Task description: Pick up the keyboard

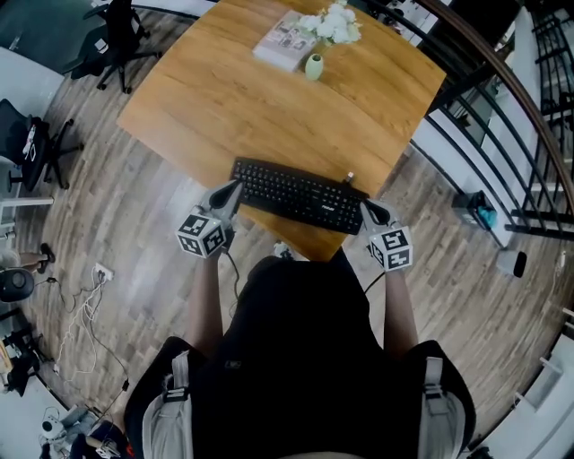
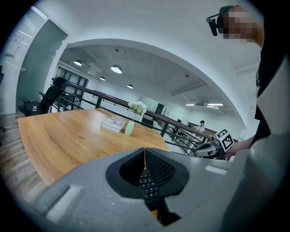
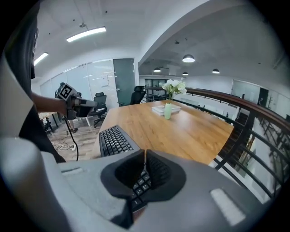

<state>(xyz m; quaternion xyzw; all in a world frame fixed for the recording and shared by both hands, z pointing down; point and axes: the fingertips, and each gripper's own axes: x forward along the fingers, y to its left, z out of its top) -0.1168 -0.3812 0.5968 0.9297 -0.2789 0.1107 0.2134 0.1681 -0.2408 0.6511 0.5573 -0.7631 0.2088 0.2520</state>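
Note:
A black keyboard (image 1: pixel 300 195) lies along the near edge of the wooden table (image 1: pixel 269 99). My left gripper (image 1: pixel 235 186) is at its left end and my right gripper (image 1: pixel 366 208) at its right end, each with its tips just above the keys. In the left gripper view the left gripper (image 2: pixel 145 152) is shut, its jaws meeting in a thin line, and the keyboard's keys (image 2: pixel 147 183) show below them. In the right gripper view the right gripper (image 3: pixel 145 154) is likewise shut, over the keyboard (image 3: pixel 114 140). Nothing is held by either one.
Far across the table stand a pale green vase (image 1: pixel 314 66) with white flowers (image 1: pixel 332 25) and a book (image 1: pixel 282 43). A dark railing (image 1: pixel 502 108) runs along the right. Office chairs (image 1: pixel 112 40) stand at the left, and cables (image 1: pixel 85 309) lie on the floor.

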